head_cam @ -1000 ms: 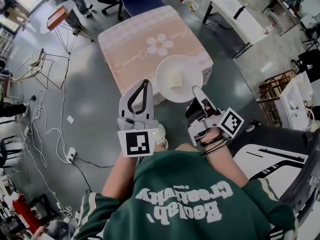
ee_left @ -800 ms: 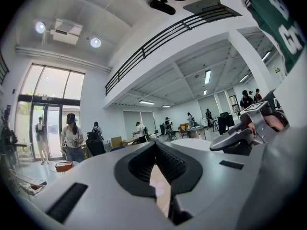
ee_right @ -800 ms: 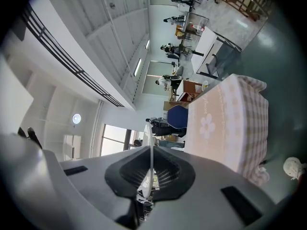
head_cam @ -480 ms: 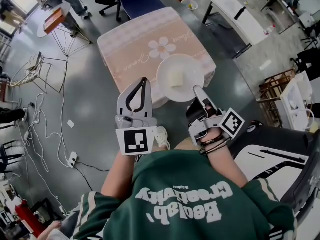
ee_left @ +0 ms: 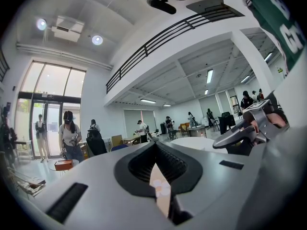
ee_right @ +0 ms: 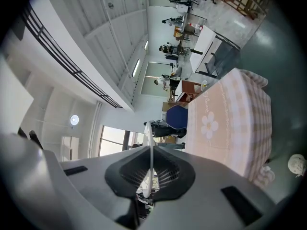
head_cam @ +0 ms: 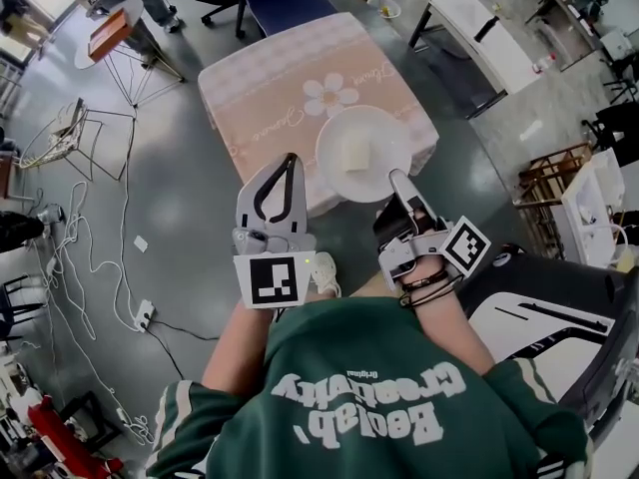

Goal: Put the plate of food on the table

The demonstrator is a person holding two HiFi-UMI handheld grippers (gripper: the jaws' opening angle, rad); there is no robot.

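The left gripper [head_cam: 290, 163] hangs just off the table's [head_cam: 280, 83] near edge, its jaws closed tip to tip on nothing. The plate [head_cam: 377, 133], carrying a pale block of food [head_cam: 354, 152], lies over the table's near corner, seemingly resting on it, though the steep view cannot settle that. The right gripper [head_cam: 396, 178] is clamped on the plate's near rim, seen in its own view only as a thin white edge.
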